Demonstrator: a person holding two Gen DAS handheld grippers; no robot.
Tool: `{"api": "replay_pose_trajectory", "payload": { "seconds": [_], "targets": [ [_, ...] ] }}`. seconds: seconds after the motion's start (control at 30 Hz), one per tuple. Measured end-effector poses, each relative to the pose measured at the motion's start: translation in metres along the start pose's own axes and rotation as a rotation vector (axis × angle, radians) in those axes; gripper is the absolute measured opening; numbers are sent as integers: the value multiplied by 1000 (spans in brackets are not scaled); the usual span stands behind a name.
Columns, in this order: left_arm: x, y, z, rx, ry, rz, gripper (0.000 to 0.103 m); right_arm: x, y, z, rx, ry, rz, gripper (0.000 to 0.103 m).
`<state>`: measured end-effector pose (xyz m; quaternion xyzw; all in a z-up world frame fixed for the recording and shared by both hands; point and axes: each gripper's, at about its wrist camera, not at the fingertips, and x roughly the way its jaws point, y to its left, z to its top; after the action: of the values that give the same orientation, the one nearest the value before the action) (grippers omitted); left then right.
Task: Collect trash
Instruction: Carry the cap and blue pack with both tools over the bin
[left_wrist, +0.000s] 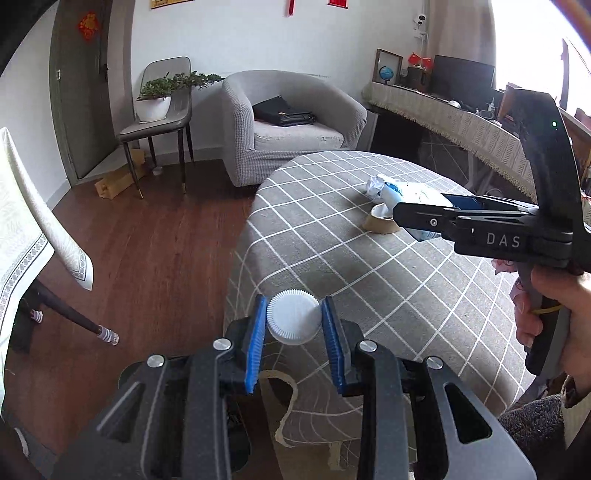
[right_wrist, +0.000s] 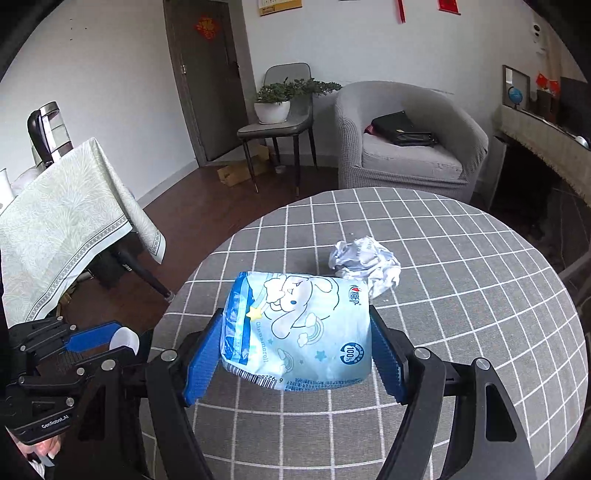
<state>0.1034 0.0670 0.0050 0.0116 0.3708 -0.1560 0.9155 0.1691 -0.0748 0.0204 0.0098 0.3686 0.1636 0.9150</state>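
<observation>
Currently left gripper (left_wrist: 293, 320) pinches white ribbed cap (left_wrist: 293, 316) btwn pads; right gripper (right_wrist: 295, 349) clamps soft blue packet (right_wrist: 299, 332) across sides; light, squashy; crumpled paper (right_wrist: 364, 264) just ahead, grab mid-bulk.

— Around the grey armchair (right_wrist: 410, 136), what?
— Just left of it, a grey chair (right_wrist: 284, 110) carrying a potted plant (right_wrist: 275, 101). Further left, a dark door (right_wrist: 205, 81) in the white wall (right_wrist: 110, 74).
— And on the seat of the armchair?
— A black bag (right_wrist: 402, 129).
— Below?
— Brown wood floor (left_wrist: 155, 251), with a cardboard box (right_wrist: 236, 171) near the chair legs.
— To the right of the armchair?
— A long sideboard under a fringed cloth (left_wrist: 443, 110), a globe (left_wrist: 386, 74) and a dark screen (left_wrist: 461, 79) on top. Strong daylight beyond.
</observation>
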Motion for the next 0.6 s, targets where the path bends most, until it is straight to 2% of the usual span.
{"api": "replay_pose_trajectory", "payload": {
  "seconds": [0.3,0.47,0.6],
  "targets": [
    [-4,56,-18,-80,26,85,32,28,63,7,-76,21,75,74],
    [-7,91,-33,-121,53,140,33,38,99,8,-119,22,146,74],
    [-7,115,-50,-153,85,165,33,47,127,4,-170,35,166,74]
  ]
}}
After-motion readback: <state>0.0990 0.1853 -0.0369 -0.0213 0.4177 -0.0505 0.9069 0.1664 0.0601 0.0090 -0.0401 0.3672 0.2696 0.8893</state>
